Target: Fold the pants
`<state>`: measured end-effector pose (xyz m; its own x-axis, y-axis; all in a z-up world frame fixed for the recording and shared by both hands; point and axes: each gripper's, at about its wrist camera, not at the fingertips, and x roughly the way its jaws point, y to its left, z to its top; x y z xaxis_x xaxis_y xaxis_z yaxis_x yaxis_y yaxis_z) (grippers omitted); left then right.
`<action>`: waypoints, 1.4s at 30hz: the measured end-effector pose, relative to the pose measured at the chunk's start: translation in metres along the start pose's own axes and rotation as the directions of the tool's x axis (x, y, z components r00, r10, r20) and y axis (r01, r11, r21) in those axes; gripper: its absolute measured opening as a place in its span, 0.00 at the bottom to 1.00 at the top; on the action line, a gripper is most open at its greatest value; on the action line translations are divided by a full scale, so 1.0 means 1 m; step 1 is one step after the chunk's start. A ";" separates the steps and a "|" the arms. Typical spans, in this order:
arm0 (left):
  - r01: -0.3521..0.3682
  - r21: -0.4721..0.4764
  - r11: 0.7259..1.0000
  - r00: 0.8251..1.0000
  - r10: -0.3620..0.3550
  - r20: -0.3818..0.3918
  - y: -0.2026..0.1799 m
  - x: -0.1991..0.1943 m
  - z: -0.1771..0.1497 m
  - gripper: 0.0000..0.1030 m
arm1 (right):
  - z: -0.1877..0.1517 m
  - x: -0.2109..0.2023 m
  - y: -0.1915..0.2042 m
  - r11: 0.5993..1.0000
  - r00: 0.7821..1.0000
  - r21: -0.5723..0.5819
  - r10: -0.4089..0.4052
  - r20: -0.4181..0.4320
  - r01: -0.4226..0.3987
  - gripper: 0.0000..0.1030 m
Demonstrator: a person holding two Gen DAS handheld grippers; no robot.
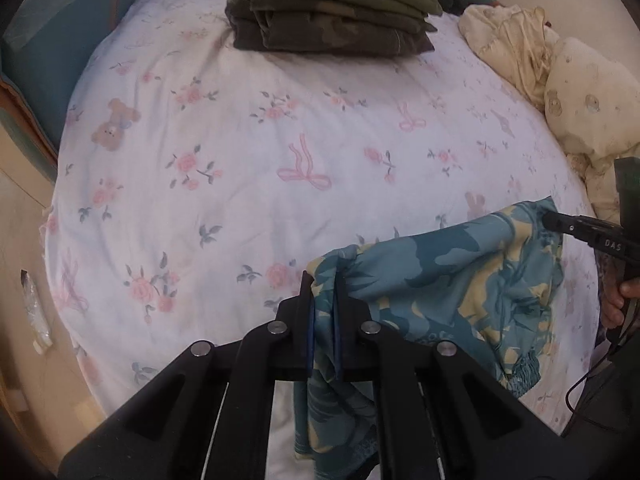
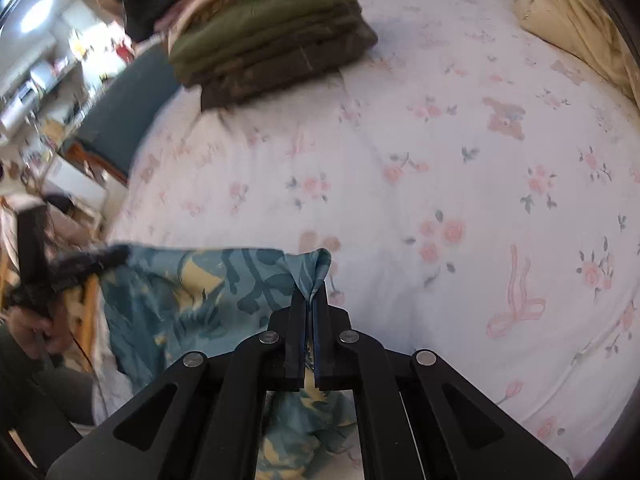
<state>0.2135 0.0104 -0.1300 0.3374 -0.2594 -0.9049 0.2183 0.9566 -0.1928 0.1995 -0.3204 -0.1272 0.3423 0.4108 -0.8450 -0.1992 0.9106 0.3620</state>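
Teal-and-yellow patterned fabric pants (image 1: 460, 280) hung stretched across lower frame above floral white bedsheet (image 1: 240, 152). Pinched at one end by left black gripper (image 1: 324, 292), at other by right black gripper (image 2: 310, 300), both clamped tight. Stack of folded olive clothes (image 1: 332, 8) at top.

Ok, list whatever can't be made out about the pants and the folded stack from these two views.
- Blue patterned pants: the lower part drops behind the left hand-held gripper and the bottom edge in the left wrist view, so their full length is hidden.
- Same pants, right wrist view: the far corner is motion-blurred; the right hand-held gripper covers the rest.
- Folded green stack: the top is cut by the frame edge, so the count is unclear.
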 end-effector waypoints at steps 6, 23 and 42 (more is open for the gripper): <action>0.003 0.112 0.994 0.996 -0.013 0.090 -0.005 -0.031 -0.015 0.05 | -0.007 -0.029 0.005 0.997 0.995 -0.062 0.049 0.081 -0.044 0.01; -0.137 0.816 0.562 0.988 0.134 0.073 -0.095 -0.078 -0.165 0.06 | -0.127 -0.057 0.063 0.896 0.981 -0.443 -0.090 -0.171 0.005 0.01; -0.011 0.225 0.974 1.000 0.016 -0.020 -0.037 -0.108 -0.098 0.37 | -0.115 -0.105 0.073 0.948 0.980 -0.257 -0.198 -0.009 0.189 0.10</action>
<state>0.0796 0.0162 -0.0625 0.3222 -0.2414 -0.9154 0.4154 0.9049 -0.0925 0.0434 -0.3022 -0.0570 0.3671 0.2217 -0.9034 -0.3599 0.9294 0.0818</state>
